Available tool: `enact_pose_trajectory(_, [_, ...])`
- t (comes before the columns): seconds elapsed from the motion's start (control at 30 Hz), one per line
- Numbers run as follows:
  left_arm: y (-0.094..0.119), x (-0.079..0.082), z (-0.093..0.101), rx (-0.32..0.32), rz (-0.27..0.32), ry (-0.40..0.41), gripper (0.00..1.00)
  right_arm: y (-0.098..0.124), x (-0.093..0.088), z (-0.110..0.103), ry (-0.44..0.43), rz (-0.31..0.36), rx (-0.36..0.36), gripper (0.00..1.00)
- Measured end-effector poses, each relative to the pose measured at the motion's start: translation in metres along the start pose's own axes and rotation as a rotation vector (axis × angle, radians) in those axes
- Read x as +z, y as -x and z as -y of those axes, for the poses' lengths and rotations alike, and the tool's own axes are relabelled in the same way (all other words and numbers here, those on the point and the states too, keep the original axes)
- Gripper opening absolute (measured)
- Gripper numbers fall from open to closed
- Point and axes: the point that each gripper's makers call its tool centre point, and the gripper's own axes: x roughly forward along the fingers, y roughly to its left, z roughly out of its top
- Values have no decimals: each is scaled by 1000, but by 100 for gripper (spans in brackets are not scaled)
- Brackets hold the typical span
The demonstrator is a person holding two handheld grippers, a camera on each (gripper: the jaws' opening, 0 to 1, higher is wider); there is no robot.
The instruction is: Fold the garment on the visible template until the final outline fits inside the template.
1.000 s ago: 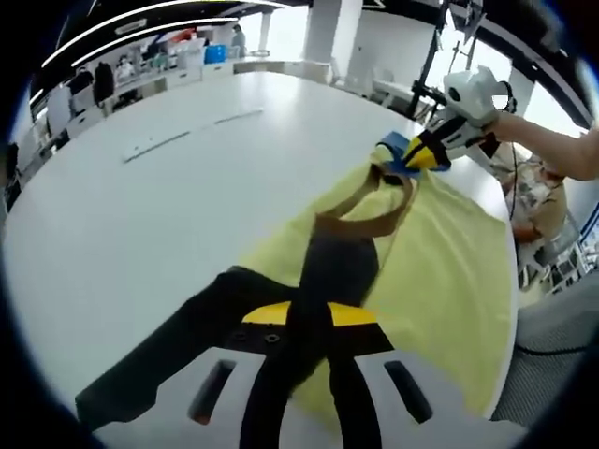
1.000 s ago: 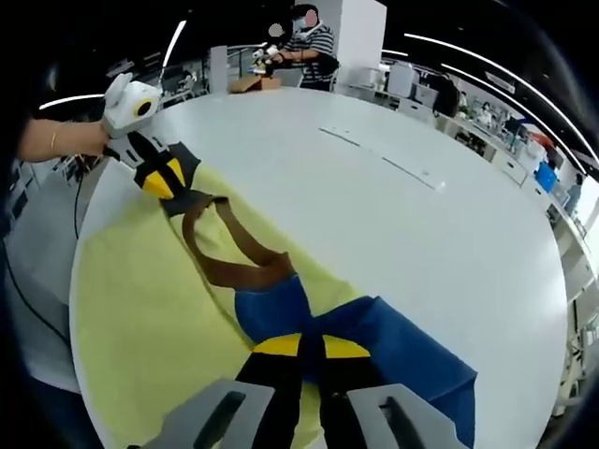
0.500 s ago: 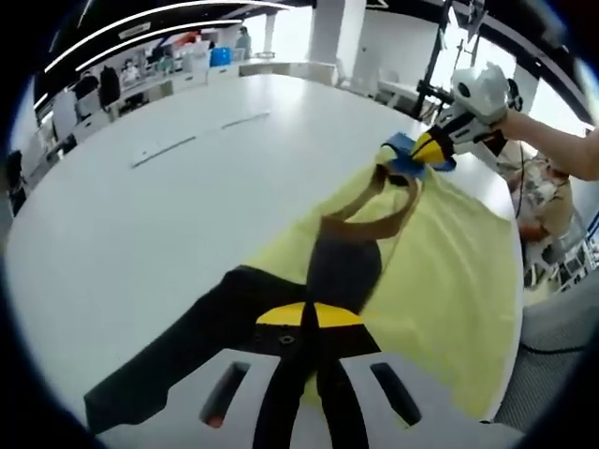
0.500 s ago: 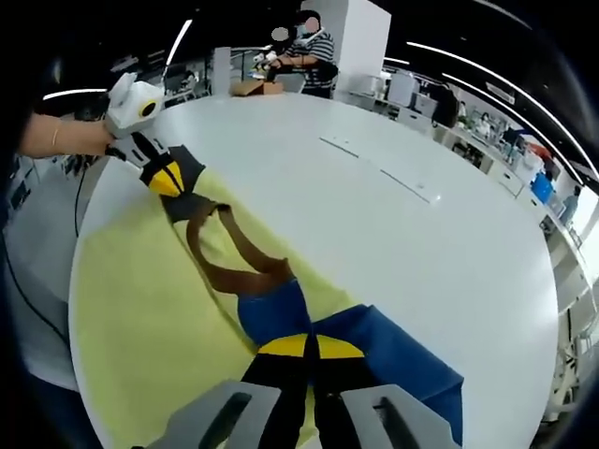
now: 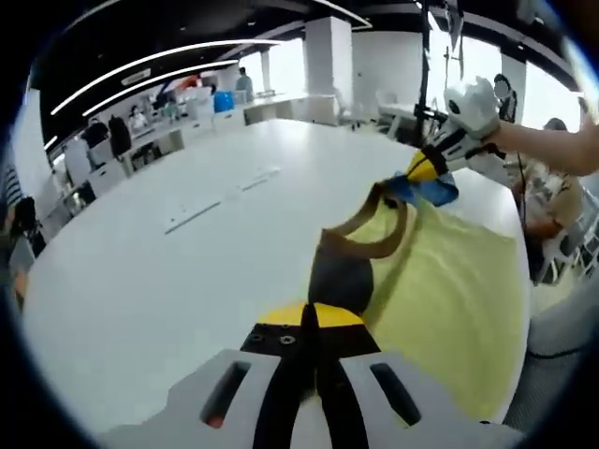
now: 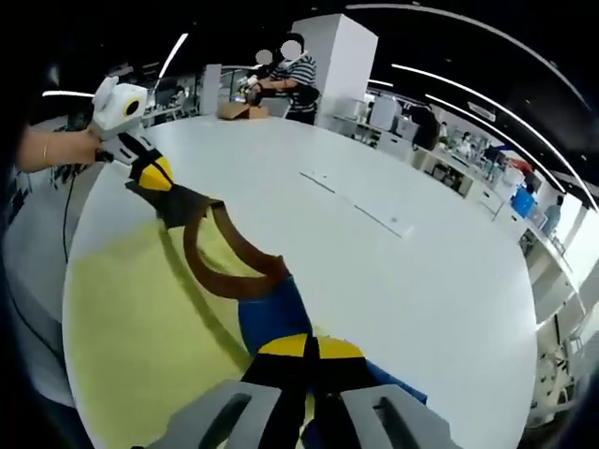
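the garment (image 5: 344,273) is being held up off the white desk (image 5: 168,271) at two ends — one end is being pinched in the left tongs (image 5: 314,323), the other in the right tongs (image 6: 309,354), and both pairs are being kept closed tight on the cloth. in the left gripper view the right tongs (image 5: 423,168) are being seen far to the right, gripping the blue end, with the brown-trimmed neckline (image 5: 370,229) being stretched between the two. in the right gripper view the left tongs (image 6: 154,178) are being seen far to the left on the dark end. the yellow template (image 6: 140,327) is being left flat on the desk beneath and beside the lifted cloth.

the fold is being judged as barely under way: the garment is being carried in the air, not laid down, so the outline is not yet being fitted inside the template. the laying down, the folds and the final check are being left to do.

no containers are being made out near the work — only blurred shelving and a box (image 6: 234,109) far off, contents not being discernible.
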Motion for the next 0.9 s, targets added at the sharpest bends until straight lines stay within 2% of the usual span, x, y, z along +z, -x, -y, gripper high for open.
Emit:
enact_pose_trajectory(0.1, [-3, 12, -11, 21, 18, -16, 0, -4, 11, 10, 4, 24, -25, 0])
enact_pose_trajectory(0.3, [-13, 26, -29, 56, 42, -29, 0, -17, 29, 30, -7, 57, -79, 0])
enact_pose_trajectory(0.5, [-26, 36, -57, 130, 86, 22, 0, -32, 45, 46, -23, 82, -124, 0])
enact_pose_trajectory(0.67, [-40, 35, -74, 173, 96, 53, 0, -45, 49, 54, -49, 92, -143, 0])
enact_pose_trajectory(0.9, [-62, 35, -88, 208, 100, 94, 0, -66, 44, 67, -81, 78, -168, 0])
